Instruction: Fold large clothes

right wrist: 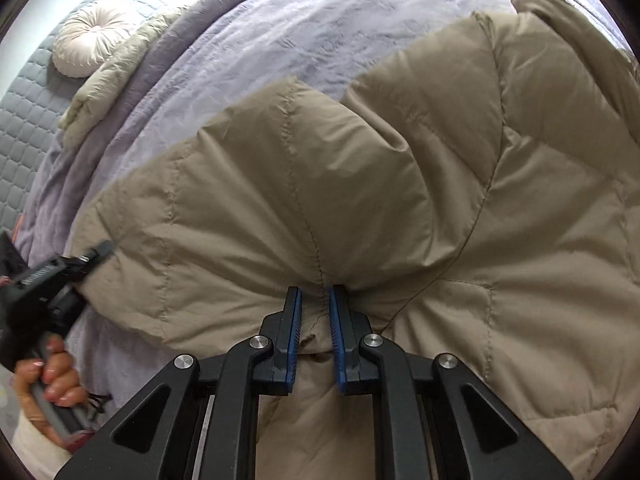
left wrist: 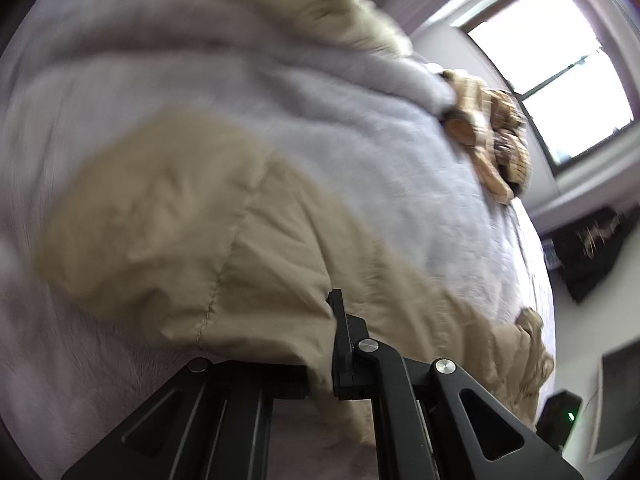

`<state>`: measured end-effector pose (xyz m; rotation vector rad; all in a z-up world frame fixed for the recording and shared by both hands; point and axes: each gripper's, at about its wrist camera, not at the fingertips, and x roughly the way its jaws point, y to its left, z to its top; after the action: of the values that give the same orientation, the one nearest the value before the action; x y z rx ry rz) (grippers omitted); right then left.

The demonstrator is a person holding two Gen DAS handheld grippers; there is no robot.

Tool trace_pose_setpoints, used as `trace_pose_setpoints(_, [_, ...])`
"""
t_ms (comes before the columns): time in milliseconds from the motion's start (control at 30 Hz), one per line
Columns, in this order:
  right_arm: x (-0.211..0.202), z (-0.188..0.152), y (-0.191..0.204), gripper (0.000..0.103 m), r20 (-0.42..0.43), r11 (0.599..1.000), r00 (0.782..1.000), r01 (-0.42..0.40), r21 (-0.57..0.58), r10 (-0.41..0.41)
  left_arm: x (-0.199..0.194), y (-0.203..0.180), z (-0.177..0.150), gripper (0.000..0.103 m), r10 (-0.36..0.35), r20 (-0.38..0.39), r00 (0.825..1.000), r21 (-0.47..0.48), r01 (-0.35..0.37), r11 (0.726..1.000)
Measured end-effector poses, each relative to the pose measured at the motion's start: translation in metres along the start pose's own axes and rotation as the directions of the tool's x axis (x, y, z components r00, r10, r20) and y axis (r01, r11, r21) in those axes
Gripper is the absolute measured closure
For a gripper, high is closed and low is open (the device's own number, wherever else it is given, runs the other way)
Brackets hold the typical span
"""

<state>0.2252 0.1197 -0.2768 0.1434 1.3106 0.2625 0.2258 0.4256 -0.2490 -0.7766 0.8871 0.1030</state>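
A large beige quilted puffer jacket (right wrist: 400, 184) lies spread on a lavender bed cover (right wrist: 304, 28). My right gripper (right wrist: 315, 292) is shut on a bunched fold of the jacket at its near edge, with fabric pinched between the blue pads (right wrist: 297, 320). My left gripper (left wrist: 320, 320) is shut on the jacket's edge (left wrist: 224, 240); only its right finger (left wrist: 340, 320) shows, and the fabric covers the other. In the right wrist view the left gripper (right wrist: 98, 254) grips the jacket's left edge, held by a hand (right wrist: 52, 376).
A round cream cushion (right wrist: 90, 36) and a grey quilted headboard (right wrist: 24, 136) stand at the far left. A tan plush toy (left wrist: 492, 136) lies on the bed near the window (left wrist: 560, 68). A beige blanket (right wrist: 112, 80) lies by the pillows.
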Motion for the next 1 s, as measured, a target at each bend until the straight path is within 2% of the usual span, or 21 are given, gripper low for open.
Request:
trace_pose_setpoints(133, [0.001,0.0,-0.009,0.087,0.003,0.999,1.0,-0.031,0.02,0.031,-0.025,-0.058,0.011,0.095,-0.102,0.06,0.993,0.154,0.091,0.984])
trace_pose_setpoints(233, [0.002,-0.004,-0.016,0.087,0.01,0.997,0.998,-0.067,0.041,0.066,-0.043,-0.109,0.009,0.095,-0.194,0.074,0.978,0.264,0.169,0.95])
trace_pose_setpoints(333, [-0.002,-0.003,-0.02,0.088,0.016,0.99,0.992,-0.124,0.074,0.123,-0.057,-0.171,-0.001,0.095,-0.297,0.06,0.953,0.393,0.251,0.885])
trace_pose_setpoints(400, [-0.013,-0.003,-0.028,0.087,0.032,0.979,0.984,-0.177,0.104,0.174,-0.059,-0.219,-0.013,0.095,-0.36,0.023,0.933,0.474,0.307,0.825])
trace_pose_setpoints(467, [-0.035,-0.006,-0.045,0.087,0.066,0.967,0.977,-0.212,0.144,0.204,-0.053,-0.261,-0.032,0.095,-0.401,-0.028,0.916,0.53,0.353,0.771])
trace_pose_setpoints(533, [-0.063,-0.011,-0.07,0.087,0.104,0.961,0.975,-0.214,0.175,0.198,-0.043,-0.298,-0.061,0.095,-0.406,-0.076,0.911,0.581,0.371,0.724])
trace_pose_setpoints(600, [-0.089,-0.016,-0.097,0.087,0.135,0.96,0.975,-0.2,0.196,0.176,-0.019,-0.337,-0.095,0.095,-0.389,-0.144,0.91,0.62,0.389,0.681])
trace_pose_setpoints(667, [-0.118,-0.022,-0.132,0.087,0.16,0.964,0.98,-0.155,0.217,0.122,0.005,-0.363,-0.131,0.095,-0.351,-0.212,0.912,0.645,0.4,0.651])
trace_pose_setpoints(767, [-0.151,-0.034,-0.182,0.087,0.178,0.959,0.983,-0.091,0.269,0.043,0.049,-0.389,-0.188,0.095,-0.234,-0.296,0.926,0.684,0.377,0.625])
trace_pose_setpoints(833, [-0.167,-0.046,-0.218,0.087,0.17,0.947,0.985,-0.054,0.316,0.0,0.084,-0.403,-0.217,0.095,-0.128,-0.313,0.941,0.728,0.325,0.603])
trace_pose_setpoints(933, [-0.181,-0.061,-0.257,0.087,0.149,0.934,0.988,-0.008,0.358,-0.049,0.116,-0.401,-0.241,0.095,-0.017,-0.304,0.952,0.772,0.257,0.581])
trace_pose_setpoints(1000, [-0.185,-0.071,-0.281,0.087,0.136,0.922,0.988,0.009,0.387,-0.067,0.115,-0.387,-0.258,0.094,0.023,-0.302,0.953,0.783,0.235,0.577])
